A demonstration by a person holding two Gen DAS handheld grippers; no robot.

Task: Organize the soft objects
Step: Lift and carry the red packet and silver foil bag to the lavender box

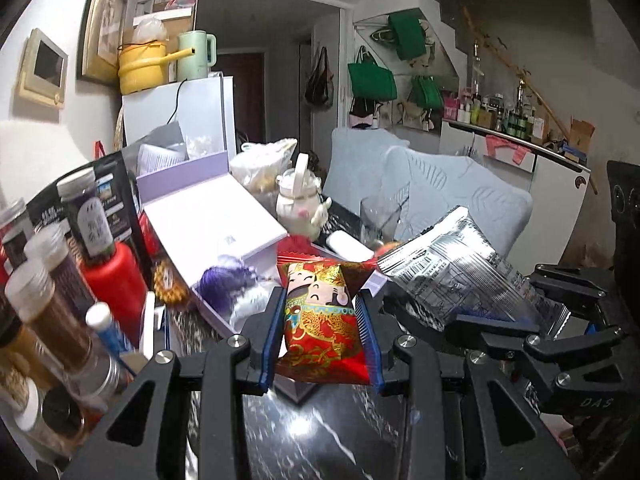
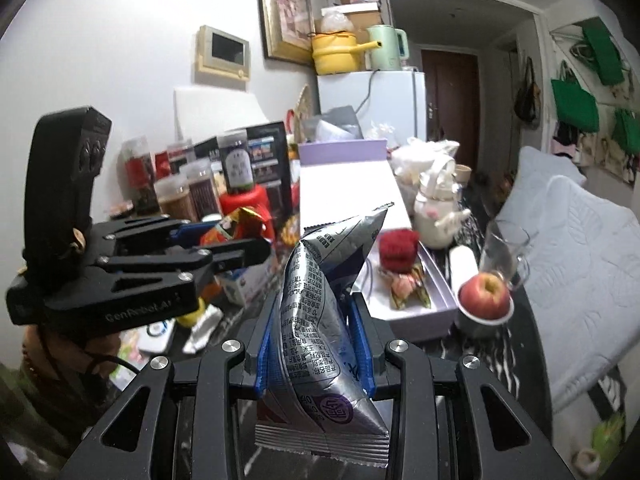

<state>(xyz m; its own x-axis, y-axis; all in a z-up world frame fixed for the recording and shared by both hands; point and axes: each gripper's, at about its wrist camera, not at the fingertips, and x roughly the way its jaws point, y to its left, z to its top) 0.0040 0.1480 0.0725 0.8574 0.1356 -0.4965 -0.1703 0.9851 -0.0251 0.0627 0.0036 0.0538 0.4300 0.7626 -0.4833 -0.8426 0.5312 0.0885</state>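
My left gripper point(image 1: 320, 304) is shut on a red and gold snack packet point(image 1: 322, 320) with cartoon figures, held above the dark marble table. My right gripper point(image 2: 314, 312) is shut on a silver foil snack bag point(image 2: 320, 320); that bag also shows at the right of the left wrist view point(image 1: 452, 276). A shallow lavender box point(image 2: 424, 312) lies just ahead and holds a red fuzzy ball point(image 2: 398, 250) and a purple yarn ball point(image 1: 224, 284). The left gripper shows in the right wrist view point(image 2: 240, 248), to the left.
Jars and a red bottle point(image 1: 112, 280) crowd the left side. A white teapot point(image 2: 434, 212), a glass mug point(image 2: 504, 252) and an apple in a bowl point(image 2: 484, 294) stand by the box. Pale blue chairs point(image 1: 440, 188) line the table's right edge.
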